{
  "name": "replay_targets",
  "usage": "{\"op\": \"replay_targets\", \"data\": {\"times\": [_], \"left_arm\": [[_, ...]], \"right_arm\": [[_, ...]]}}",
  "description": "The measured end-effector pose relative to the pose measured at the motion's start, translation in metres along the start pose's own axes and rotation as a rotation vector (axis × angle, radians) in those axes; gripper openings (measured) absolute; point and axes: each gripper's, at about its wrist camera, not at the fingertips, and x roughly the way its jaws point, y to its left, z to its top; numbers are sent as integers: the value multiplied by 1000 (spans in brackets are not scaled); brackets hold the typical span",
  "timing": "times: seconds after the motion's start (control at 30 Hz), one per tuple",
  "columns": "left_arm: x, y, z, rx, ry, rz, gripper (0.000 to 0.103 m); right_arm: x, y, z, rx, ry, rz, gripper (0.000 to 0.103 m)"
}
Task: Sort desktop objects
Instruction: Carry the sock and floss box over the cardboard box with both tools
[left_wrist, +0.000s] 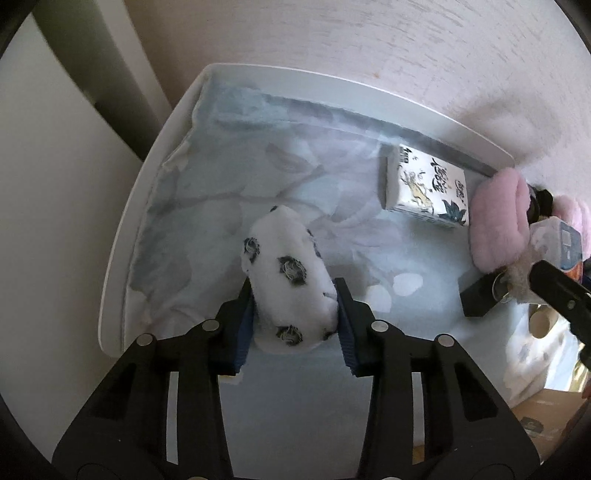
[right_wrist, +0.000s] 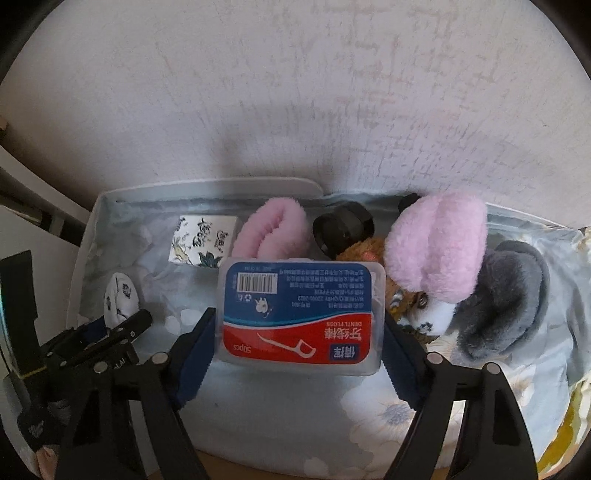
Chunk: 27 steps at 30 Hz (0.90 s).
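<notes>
A rolled white sock with dark flower spots (left_wrist: 288, 273) lies on the pale floral cloth, and my left gripper (left_wrist: 294, 286) is shut on its near end, both blue pads pressing its sides. In the right wrist view the same sock (right_wrist: 120, 295) shows at the left, with the left gripper (right_wrist: 125, 325) on it. A clear dental floss box with a red and blue label (right_wrist: 303, 314) sits between the pads of my right gripper (right_wrist: 300, 317), which touch its two short sides. In the left wrist view the right gripper (left_wrist: 513, 291) and the box (left_wrist: 561, 240) are at the right edge.
The floral cloth lines a white tray (left_wrist: 122, 236) set against a textured wall. Behind the box are a printed tissue pack (right_wrist: 203, 240), pink fluffy earmuffs (right_wrist: 439, 243), a black round object (right_wrist: 343, 225), a brown plush (right_wrist: 365, 247) and a grey fluffy piece (right_wrist: 506, 295).
</notes>
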Motion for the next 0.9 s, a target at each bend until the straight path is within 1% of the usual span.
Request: {"op": "replay_targets", "data": {"times": [0.13,0.27,0.43,0.47,0.5,0.53,0.57,0.6,0.63,0.67,0.73,0.8,0.9], "left_arm": [[-12,-3,-4,5,-3,-6,36],[-31,-11,-11,33,-31,0,36],[-61,-19,-20,43,-56,-12,36],[-69,-22,-22,49,-63,-15,36],[-76,-33,-24,56,-70,-18,36],[-88,-32,-23,63,-79,-24,36],[-98,-26,-20,72,-88,-32,36],[-113,-5,-17,83,-97,-42,36],[-117,-6,-12,88,-105,-46,36],[-111,-4,-5,94,-116,-51,36],[-129,-7,-8,110,-135,-62,36],[-147,-6,-18,130,-151,-71,36],[-164,-23,-36,173,-170,-98,36]], "right_arm": [[-17,-5,1,-6,-15,-1,79],[-29,-6,6,-16,-20,-6,79],[-60,-15,3,-21,-43,4,79],[-62,-11,1,-10,-48,-4,79],[-73,-13,-1,-14,-59,-1,79],[-78,-14,-2,-16,-67,3,79],[-88,-16,-5,-19,-79,9,79],[-94,-17,-7,-18,-85,8,79],[-105,-21,-11,-26,-93,6,79],[-110,-23,-14,-31,-98,3,79],[-124,-27,-23,-45,-110,-5,79],[-128,-26,-30,-53,-119,-12,79],[-146,-38,-46,-58,-125,-2,79]]}}
